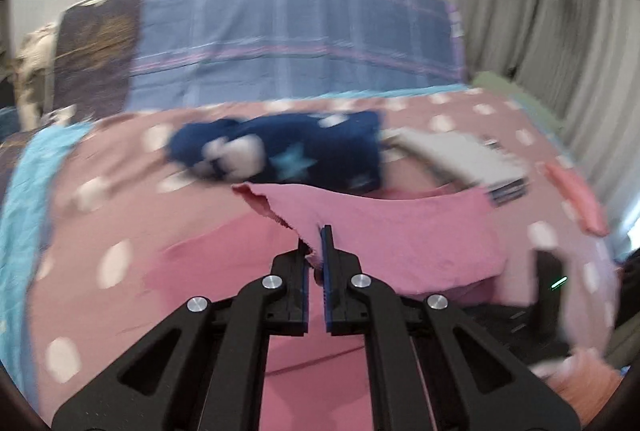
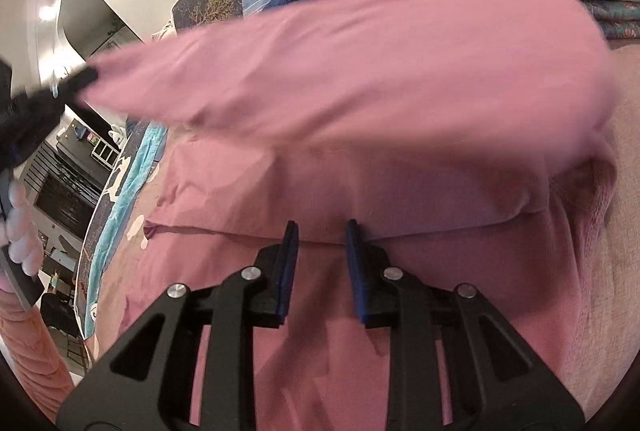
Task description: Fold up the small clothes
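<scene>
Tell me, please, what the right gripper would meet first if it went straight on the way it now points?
Most likely the folded edge of the pink garment lying just ahead of the right gripper; its jaws stand apart with nothing between them. Depth is hard to judge here.

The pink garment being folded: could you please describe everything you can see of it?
The pink garment is plain, soft woven cloth, matte and lightly creased, with a frayed-looking edge. The left gripper is shut on that edge and holds one part lifted, so it hangs as a raised flap, blurred in the right wrist view. The rest lies flat on the pink spotted bedspread, with a fold line across it. The right gripper sits low over the flat part, jaws partly apart; whether its pads press the cloth is unclear.
</scene>
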A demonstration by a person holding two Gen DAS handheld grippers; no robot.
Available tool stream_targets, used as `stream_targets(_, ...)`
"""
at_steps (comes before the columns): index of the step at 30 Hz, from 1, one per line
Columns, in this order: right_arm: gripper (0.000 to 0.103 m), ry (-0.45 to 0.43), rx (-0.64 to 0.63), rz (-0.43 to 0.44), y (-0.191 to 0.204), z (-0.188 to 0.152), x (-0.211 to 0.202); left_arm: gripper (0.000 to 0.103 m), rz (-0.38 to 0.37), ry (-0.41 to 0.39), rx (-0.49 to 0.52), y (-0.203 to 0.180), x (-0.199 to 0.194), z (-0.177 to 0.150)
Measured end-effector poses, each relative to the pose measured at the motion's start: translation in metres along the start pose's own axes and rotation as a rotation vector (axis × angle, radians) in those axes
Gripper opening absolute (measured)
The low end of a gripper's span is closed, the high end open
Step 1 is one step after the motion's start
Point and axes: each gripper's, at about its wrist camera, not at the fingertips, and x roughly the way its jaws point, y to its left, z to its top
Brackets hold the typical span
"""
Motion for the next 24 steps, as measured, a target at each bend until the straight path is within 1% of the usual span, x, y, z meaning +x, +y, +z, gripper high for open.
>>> stream_targets(3,0.025,0.002,-0.003,-0.002,0.0,0.0,0.0,0.005,0.091,0.059,-0.073,0.04,0.017,-0.028)
stream_targets(5,0.025,0.002,-0.004,-0.003,0.001,0.0,0.001,0.005,0.114,0.104,-0.103,0.064,0.031,-0.046)
stream_targets(6,0.026,0.002,-0.005,-0.003,0.001,0.0,0.001,0.006,0.107,0.134,-0.115,0.075,0.041,-0.056)
stream_targets(7,0.026,0.002,-0.007,-0.004,0.001,0.001,0.001,0.01,0.1,0.159,-0.125,0.082,0.051,-0.064)
stream_targets(8,0.026,0.002,-0.008,-0.004,0.001,0.001,0.001,0.012,0.108,0.18,-0.132,0.089,0.058,-0.07)
stream_targets(9,0.027,0.002,-0.009,-0.002,0.001,0.001,0.001,0.014,0.14,0.195,-0.137,0.094,0.062,-0.075)
stream_targets(11,0.029,0.003,-0.009,0.002,0.0,0.001,0.002,0.023,0.186,0.186,-0.145,0.098,0.063,-0.077)
stream_targets(12,0.029,0.004,-0.012,0.004,0.001,0.001,0.002,0.031,0.21,0.162,-0.145,0.097,0.057,-0.073)
stream_targets(13,0.03,0.005,-0.016,0.004,0.001,0.001,0.002,0.036,0.219,0.137,-0.14,0.094,0.053,-0.07)
stream_targets(14,0.033,0.005,-0.021,0.005,0.002,0.001,0.003,0.038,0.214,0.108,-0.131,0.091,0.046,-0.067)
stream_targets(15,0.034,0.006,-0.026,0.004,0.003,0.002,0.003,0.039,0.188,0.079,-0.125,0.085,0.04,-0.063)
stream_targets(17,0.036,0.005,-0.041,-0.002,0.006,0.002,0.004,0.041,0.118,0.054,-0.115,0.071,0.04,-0.057)
stream_targets(18,0.037,0.004,-0.047,-0.004,0.007,0.002,0.004,0.042,0.074,0.051,-0.1,0.061,0.046,-0.055)
stream_targets(19,0.037,0.001,-0.054,-0.01,0.009,0.002,0.003,0.042,0.051,0.059,-0.085,0.053,0.055,-0.056)
stream_targets(20,0.037,0.002,-0.06,-0.016,0.01,0.001,0.001,0.042,0.039,0.09,-0.071,0.045,0.071,-0.06)
stream_targets(21,0.037,0.011,-0.08,-0.037,0.014,0.0,-0.002,0.043,0.044,0.138,-0.065,0.04,0.09,-0.067)
stream_targets(22,0.037,0.019,-0.101,-0.052,0.017,-0.001,-0.006,0.047,0.059,0.18,-0.062,0.037,0.109,-0.078)
stream_targets(23,0.037,0.019,-0.127,-0.053,0.021,-0.003,-0.013,0.049,0.085,0.14,-0.042,0.032,0.115,-0.087)
stream_targets(24,0.037,0.006,-0.154,-0.035,0.022,-0.004,-0.027,0.049,0.103,0.125,-0.019,0.028,0.111,-0.087)
